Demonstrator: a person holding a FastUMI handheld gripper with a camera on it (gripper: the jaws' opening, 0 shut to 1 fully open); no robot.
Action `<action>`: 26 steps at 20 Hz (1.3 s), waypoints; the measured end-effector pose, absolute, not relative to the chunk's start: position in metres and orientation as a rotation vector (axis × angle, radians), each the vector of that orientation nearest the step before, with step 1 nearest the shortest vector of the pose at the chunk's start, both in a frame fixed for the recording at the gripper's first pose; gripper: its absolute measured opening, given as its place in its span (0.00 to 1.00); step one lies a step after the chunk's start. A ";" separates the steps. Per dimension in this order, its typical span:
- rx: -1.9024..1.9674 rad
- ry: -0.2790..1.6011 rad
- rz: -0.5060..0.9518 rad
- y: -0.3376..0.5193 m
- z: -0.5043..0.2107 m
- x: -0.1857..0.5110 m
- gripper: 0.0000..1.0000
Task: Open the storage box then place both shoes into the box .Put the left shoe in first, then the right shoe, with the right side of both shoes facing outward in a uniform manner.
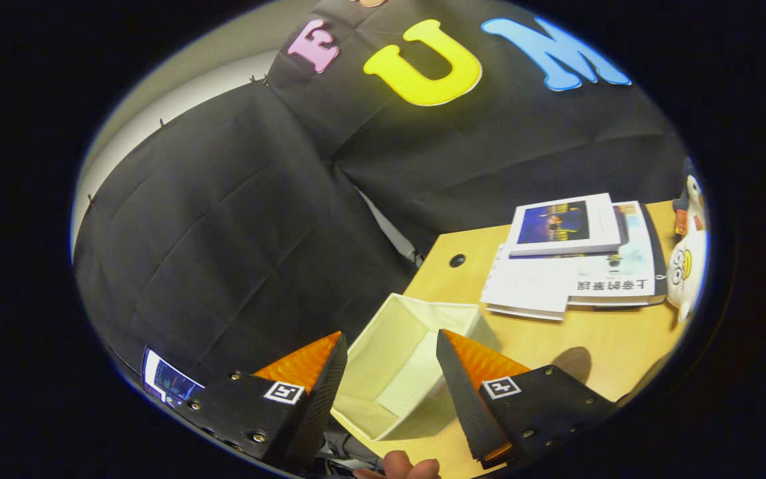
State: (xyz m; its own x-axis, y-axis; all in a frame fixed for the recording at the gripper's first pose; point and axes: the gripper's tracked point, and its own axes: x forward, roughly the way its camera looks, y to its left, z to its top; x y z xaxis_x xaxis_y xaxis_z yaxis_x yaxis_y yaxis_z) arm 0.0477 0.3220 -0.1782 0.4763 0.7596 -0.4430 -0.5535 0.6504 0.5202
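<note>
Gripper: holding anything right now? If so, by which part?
Nothing held. The gripper is open, its fingers apart with only air between them, above the open, empty storage box on the table.

The storage box (404, 359), at the table's near left corner and seen between the spread fingers of the gripper (389, 372), looks like pale matt cloth, soft-walled and smooth inside. The table (556, 346) has a smooth wood-look top with a slight sheen. The books (576, 256) near its far edge are paper with glossy covers. The wall (237, 219) is creased matt cloth. The toy (685, 266) looks plush.
</note>
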 end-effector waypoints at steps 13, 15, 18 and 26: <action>0.166 0.803 0.485 0.178 -0.300 0.046 0.82; 0.157 0.841 0.473 0.172 -0.321 0.040 0.82; 0.135 0.903 0.463 0.166 -0.348 0.030 0.82; 0.068 1.044 0.443 0.170 -0.404 0.029 0.82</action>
